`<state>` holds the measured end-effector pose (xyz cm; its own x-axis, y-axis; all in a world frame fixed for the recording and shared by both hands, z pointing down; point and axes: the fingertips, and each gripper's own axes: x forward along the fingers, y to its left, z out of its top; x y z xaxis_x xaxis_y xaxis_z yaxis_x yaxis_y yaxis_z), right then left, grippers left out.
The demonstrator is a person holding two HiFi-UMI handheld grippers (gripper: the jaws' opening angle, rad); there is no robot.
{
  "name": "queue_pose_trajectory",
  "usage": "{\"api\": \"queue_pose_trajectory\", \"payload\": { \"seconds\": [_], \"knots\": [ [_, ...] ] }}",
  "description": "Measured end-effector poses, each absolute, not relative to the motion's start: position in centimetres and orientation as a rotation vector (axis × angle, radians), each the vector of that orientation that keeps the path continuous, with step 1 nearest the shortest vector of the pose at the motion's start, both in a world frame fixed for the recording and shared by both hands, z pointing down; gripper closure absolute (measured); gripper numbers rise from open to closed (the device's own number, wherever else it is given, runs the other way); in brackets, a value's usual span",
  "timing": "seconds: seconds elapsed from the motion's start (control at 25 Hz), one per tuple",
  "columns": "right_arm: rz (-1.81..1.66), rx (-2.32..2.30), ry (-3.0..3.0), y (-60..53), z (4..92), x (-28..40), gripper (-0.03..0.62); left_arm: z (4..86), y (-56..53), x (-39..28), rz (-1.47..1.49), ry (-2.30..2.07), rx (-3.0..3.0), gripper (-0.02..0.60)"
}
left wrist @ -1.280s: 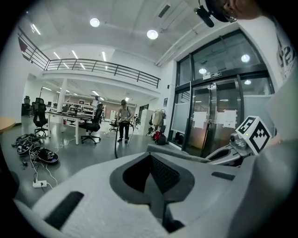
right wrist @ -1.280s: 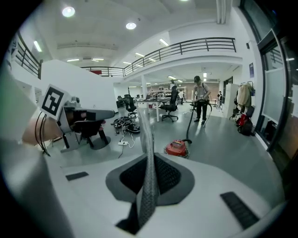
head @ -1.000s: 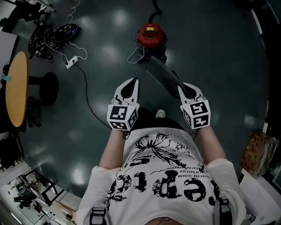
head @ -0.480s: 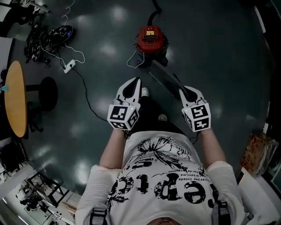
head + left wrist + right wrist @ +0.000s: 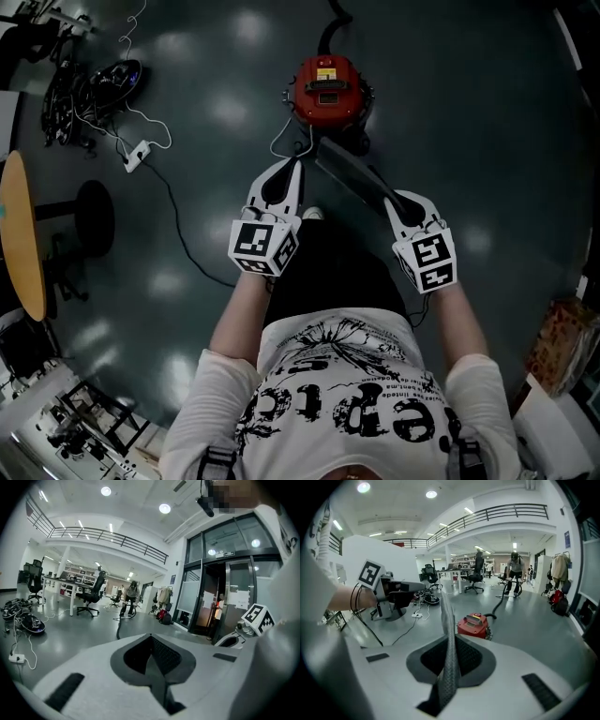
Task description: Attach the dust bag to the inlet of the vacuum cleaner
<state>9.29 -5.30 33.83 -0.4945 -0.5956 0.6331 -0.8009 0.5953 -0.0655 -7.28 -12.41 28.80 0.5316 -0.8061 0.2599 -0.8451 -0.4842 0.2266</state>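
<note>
My right gripper (image 5: 401,199) pinches the flat grey bag (image 5: 349,172) by its near end. The bag juts far-left toward the red vacuum (image 5: 328,86) (contact unclear). My left gripper (image 5: 286,169) is just left of the bag, jaws pressed together and empty.

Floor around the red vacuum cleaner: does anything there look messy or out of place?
Only mildly: a tangle of cables and a white power strip lie loose on the floor, left of the vacuum cleaner. Nothing looks spilled or broken.
</note>
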Motion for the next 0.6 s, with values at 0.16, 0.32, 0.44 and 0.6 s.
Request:
{"api": "queue_pose_trajectory", "payload": {
  "seconds": [0.16,0.32,0.44,0.6],
  "knots": [
    [0.492,1.051,-2.287,-7.5,41.9,8.8,0.568,36.9,-15.6,-6.5,0.169,-1.328,2.492,0.577],
    [0.407,0.986,-2.334,-10.7,48.6,7.6,0.568,43.7,-18.5,-6.5,0.188,-1.318,2.576,0.577],
    [0.332,0.95,-2.356,-12.0,53.0,6.9,0.568,48.2,-19.5,-6.4,0.222,-1.319,2.663,0.578],
    [0.234,0.921,-2.358,-13.0,57.6,6.2,0.568,52.1,-20.4,-7.4,0.155,-1.328,2.654,0.577]
  ]
}}
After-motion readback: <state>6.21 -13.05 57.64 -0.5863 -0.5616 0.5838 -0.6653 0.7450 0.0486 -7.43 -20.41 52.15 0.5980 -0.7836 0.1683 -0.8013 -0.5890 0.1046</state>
